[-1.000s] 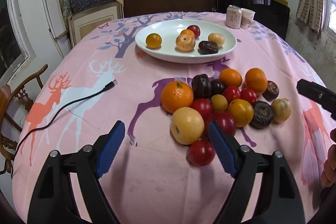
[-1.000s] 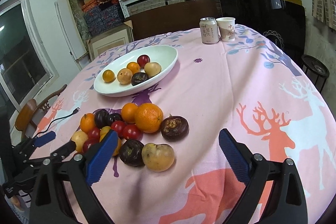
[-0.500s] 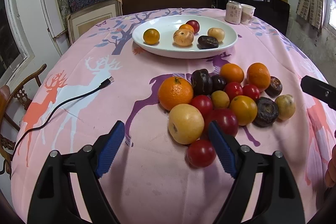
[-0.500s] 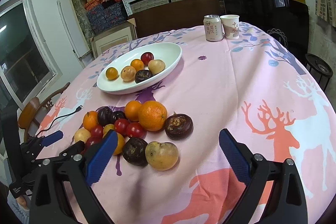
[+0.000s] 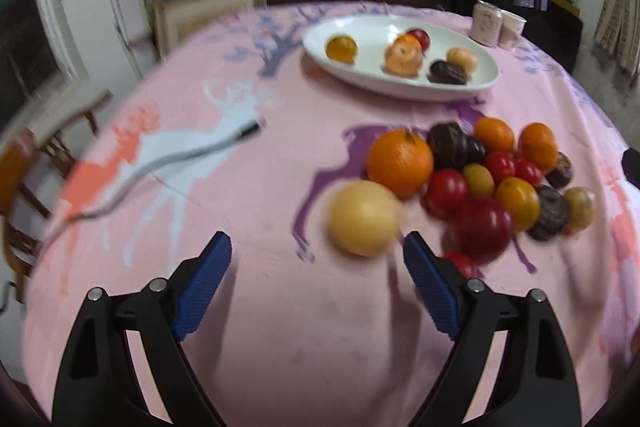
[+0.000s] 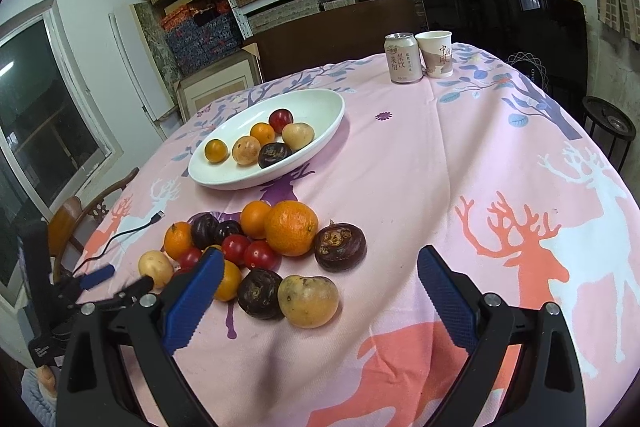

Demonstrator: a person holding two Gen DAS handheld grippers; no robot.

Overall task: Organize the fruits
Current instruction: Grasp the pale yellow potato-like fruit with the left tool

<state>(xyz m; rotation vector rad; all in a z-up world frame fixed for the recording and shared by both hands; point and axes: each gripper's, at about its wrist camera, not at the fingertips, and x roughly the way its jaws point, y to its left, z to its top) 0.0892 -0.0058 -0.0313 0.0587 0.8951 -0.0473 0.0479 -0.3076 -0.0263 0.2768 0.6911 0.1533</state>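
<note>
A pile of loose fruit lies on the pink tablecloth: a large orange (image 5: pixel 400 163), a pale yellow round fruit (image 5: pixel 363 218), red tomatoes (image 5: pixel 484 225) and dark purple fruits (image 5: pixel 454 146). A white oval plate (image 5: pixel 484 83) holds several fruits at the back. My left gripper (image 5: pixel 318 283) is open and empty, with the yellow fruit just ahead, near its right finger. My right gripper (image 6: pixel 320 291) is open and empty, close above a yellow-brown fruit (image 6: pixel 308 301) and a dark fruit (image 6: pixel 260 293). The plate (image 6: pixel 332 107) and pile also show in the right wrist view.
A black cable (image 5: pixel 168 163) lies on the cloth at left. A drink can (image 6: pixel 403 58) and paper cup (image 6: pixel 437 54) stand at the table's far side. A wooden chair (image 6: pixel 80 215) sits at the left edge. Shelves of boxes fill the back wall.
My left gripper has swung left and moved closer to the fruit pile; its view is blurred. My right gripper has edged forward toward the yellow-brown fruit. Both stay open.
</note>
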